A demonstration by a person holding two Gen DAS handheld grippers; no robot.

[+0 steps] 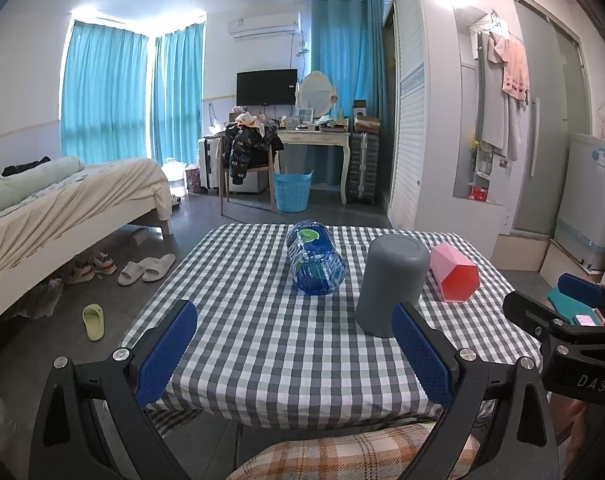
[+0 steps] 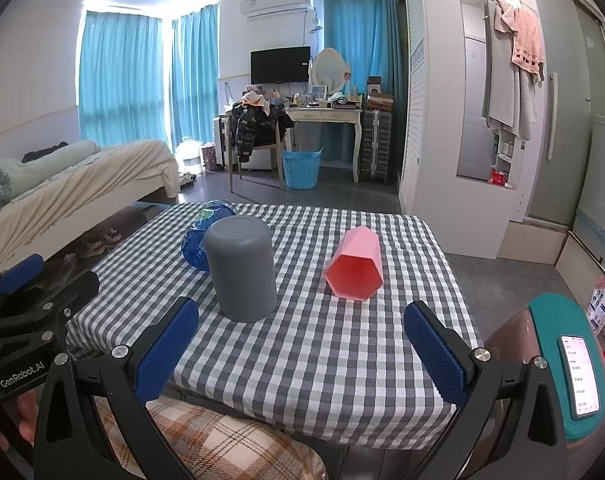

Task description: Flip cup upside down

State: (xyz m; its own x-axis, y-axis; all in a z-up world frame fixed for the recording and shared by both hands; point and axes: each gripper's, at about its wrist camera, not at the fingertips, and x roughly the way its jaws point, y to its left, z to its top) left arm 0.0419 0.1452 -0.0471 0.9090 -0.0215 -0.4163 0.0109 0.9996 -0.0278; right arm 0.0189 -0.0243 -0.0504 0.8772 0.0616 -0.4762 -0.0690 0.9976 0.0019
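A grey cup point(image 1: 390, 284) point(image 2: 242, 268) stands upside down on the checked tablecloth point(image 1: 262, 320) point(image 2: 342, 340), base up. A pink hexagonal cup point(image 1: 454, 272) point(image 2: 354, 264) lies on its side to its right, mouth toward me. A blue bottle point(image 1: 314, 258) point(image 2: 202, 236) lies on its side behind the grey cup. My left gripper point(image 1: 294, 354) is open and empty at the near table edge, its right finger point(image 1: 420, 356) just in front of the grey cup. My right gripper point(image 2: 298, 354) is open and empty, near the front edge; it also shows in the left wrist view point(image 1: 582, 312).
A plaid cushion point(image 1: 342, 456) point(image 2: 222, 444) lies below the table's near edge. A teal stool with a phone point(image 2: 578, 376) stands at the right. A bed point(image 1: 62, 200), slippers point(image 1: 146, 268) and a blue basket point(image 1: 292, 192) are on the floor beyond.
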